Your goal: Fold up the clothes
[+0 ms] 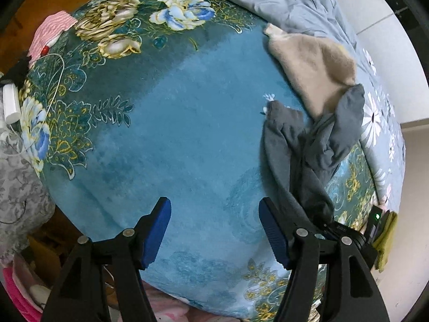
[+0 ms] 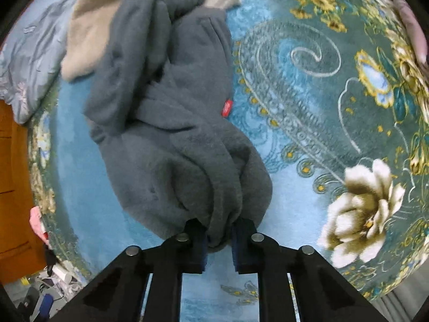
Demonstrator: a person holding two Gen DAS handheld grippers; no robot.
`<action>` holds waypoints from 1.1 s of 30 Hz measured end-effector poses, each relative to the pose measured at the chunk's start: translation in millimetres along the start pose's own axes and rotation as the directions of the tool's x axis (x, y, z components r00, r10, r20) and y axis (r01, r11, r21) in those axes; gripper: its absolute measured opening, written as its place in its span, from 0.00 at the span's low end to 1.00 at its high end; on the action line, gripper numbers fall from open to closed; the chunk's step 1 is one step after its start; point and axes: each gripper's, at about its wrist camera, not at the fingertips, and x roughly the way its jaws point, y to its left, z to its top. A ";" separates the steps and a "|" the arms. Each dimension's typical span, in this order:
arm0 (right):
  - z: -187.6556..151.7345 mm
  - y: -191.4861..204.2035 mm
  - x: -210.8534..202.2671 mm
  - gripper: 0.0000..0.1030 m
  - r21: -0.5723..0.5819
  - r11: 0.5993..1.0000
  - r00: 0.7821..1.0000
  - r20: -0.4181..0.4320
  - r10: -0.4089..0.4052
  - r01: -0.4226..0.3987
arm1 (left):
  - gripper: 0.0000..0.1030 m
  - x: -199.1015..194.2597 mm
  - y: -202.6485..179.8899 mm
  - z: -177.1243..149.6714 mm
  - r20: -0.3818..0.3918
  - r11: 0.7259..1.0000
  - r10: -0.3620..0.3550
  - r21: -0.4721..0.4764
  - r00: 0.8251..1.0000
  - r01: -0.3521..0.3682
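Note:
A dark grey fleece garment (image 2: 171, 112) with a small red tag lies bunched on the blue floral blanket (image 2: 308, 86). My right gripper (image 2: 218, 237) is shut on a fold of the garment's near end. In the left wrist view the same grey garment (image 1: 303, 147) stretches from the bed's right side down toward the other gripper. My left gripper (image 1: 214, 230) is open and empty above bare blanket (image 1: 174, 123), to the left of the garment. A beige fleece garment (image 1: 313, 67) lies beyond the grey one and partly under it; it also shows in the right wrist view (image 2: 91, 24).
A grey-blue flowered quilt (image 1: 295, 2) is heaped along the bed's far side. A pink striped cloth (image 1: 51, 32), a white charger (image 1: 10, 102) and its cable lie at the bed's left edge. Wooden furniture (image 2: 13, 187) stands beside the bed.

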 end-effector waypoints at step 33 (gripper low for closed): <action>25.6 -168.4 -125.8 0.55 -0.087 0.991 0.969 0.234 -0.083 0.106 | 0.67 14.9 -102.4 -52.7 -0.010 0.997 0.000 0.078 1.000 0.000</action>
